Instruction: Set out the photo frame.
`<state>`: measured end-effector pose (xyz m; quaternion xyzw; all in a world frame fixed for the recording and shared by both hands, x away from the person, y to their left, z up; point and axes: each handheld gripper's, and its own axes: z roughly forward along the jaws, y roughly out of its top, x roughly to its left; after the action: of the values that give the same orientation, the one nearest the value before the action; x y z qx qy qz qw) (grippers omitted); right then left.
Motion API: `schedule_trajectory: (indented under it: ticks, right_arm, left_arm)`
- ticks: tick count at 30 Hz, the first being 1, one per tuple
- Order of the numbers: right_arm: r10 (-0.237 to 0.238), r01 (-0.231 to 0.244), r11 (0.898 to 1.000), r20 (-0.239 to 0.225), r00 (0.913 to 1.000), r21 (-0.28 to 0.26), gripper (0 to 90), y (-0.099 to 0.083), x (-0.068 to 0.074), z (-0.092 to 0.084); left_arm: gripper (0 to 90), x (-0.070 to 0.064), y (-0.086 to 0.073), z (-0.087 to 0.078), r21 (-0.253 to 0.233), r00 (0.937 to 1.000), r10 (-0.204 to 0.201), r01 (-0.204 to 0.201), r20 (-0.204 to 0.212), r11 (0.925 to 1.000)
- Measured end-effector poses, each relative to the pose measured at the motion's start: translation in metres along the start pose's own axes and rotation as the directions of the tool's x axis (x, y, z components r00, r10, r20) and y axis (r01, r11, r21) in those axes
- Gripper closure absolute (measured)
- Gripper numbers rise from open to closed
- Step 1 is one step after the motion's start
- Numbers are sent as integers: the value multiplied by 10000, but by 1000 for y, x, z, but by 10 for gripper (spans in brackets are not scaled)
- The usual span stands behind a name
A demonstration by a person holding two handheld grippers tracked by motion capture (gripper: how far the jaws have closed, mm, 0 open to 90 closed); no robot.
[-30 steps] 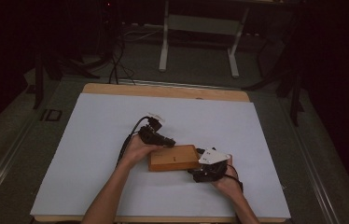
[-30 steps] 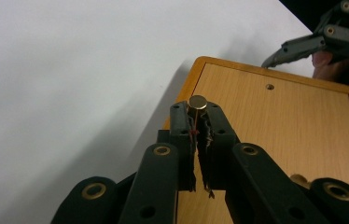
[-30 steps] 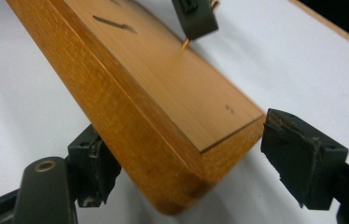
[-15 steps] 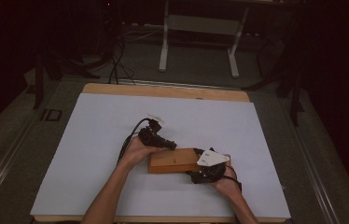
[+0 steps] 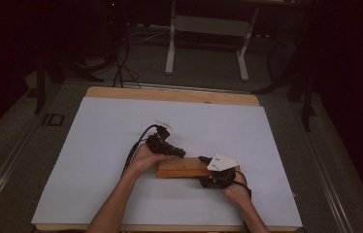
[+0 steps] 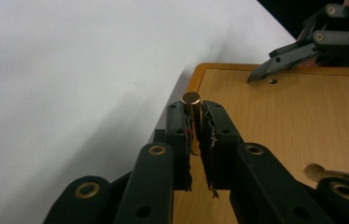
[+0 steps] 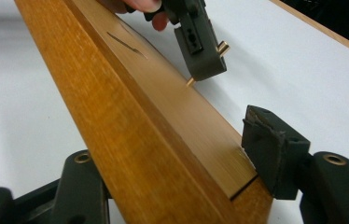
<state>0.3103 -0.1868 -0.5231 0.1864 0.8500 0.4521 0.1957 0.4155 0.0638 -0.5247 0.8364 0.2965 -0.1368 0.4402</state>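
White table [image 5: 97, 145]: left gripper [image 6: 195, 122] pinches brass pin [image 6: 192, 109] above wooden box [image 6: 280, 121].

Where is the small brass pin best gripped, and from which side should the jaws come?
Grip the brass pin by the middle of its shaft, pads closing across it from two opposite sides, both ends free: it is thin, round and straight. The left gripper has it between its pads so, though its jaws have just been opening slightly.
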Motion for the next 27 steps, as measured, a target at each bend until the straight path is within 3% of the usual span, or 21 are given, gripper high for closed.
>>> schedule_trajectory:
  ticks: [6, 15, 20, 27]
  right_arm:
    - [251, -254, 9996, -199, 9995, -126, 437, 1, -3, -2]
    - [379, -385, 9991, -286, 9989, -195, 448, 1, -4, -2]
    - [445, -451, 9988, -308, 9985, -207, 452, 1, -4, -3]
    - [542, -551, 9982, -366, 9979, -244, 458, 1, -6, -3]
  left_arm:
    - [737, -2, -2, -6, -262, 10000, 59, -60, -33, 9996]
    - [676, -9, -9, -24, -816, 9962, 374, -439, -785, 9957]
    - [655, -11, -15, -32, -1080, 9901, 634, -771, -1249, 9912]
    - [655, -17, -26, -46, -1338, 9740, 1011, -1299, -2027, 9825]
